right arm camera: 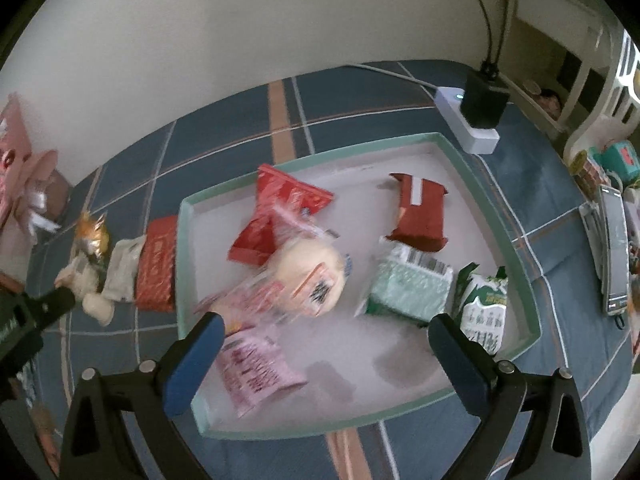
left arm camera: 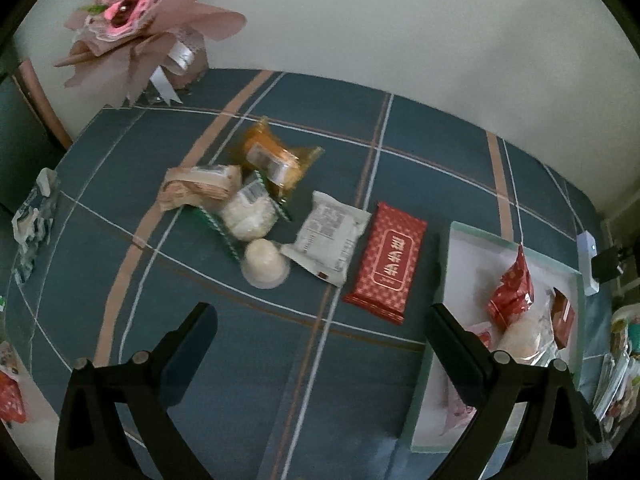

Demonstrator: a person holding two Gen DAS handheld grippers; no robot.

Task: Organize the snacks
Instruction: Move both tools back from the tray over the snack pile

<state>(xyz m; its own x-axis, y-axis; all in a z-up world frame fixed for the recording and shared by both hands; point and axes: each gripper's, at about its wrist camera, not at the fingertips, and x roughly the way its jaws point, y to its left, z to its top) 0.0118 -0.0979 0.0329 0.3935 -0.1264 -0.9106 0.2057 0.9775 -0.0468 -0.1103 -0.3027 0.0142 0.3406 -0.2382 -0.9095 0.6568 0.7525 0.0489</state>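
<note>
The left gripper (left arm camera: 320, 344) has its jaws spread wide with nothing between them, and it hangs over a bare part of the blue checked cloth (left arm camera: 248, 360). The right gripper (right arm camera: 326, 354) is also wide open and empty; below it lies the pale floor of the tray (right arm camera: 492, 216), which has a low green rim. In the tray the near middle is free, while the snacks lie around it: a pink packet (right arm camera: 256, 368) near the left finger, a bun in clear wrap (right arm camera: 308, 272), a red bag (right arm camera: 280, 212), a dark red bar (right arm camera: 420, 216) and two green-white packets (right arm camera: 408, 288) to the right. Only the left view shows well the loose snacks on the cloth, left of the tray: a red patterned packet (left arm camera: 386, 258) just beside the rim, a white packet (left arm camera: 328, 238), a round white cake (left arm camera: 266, 262) and an orange packet (left arm camera: 276, 158) farther away. This view also shows a pink paper bouquet (left arm camera: 136, 28) at the far left corner. Only the right view shows the white power strip (right arm camera: 468, 120) with a black plug beyond the far rim, and a phone (right arm camera: 614, 252) at the right edge. A plain light wall stands behind the surface.
</note>
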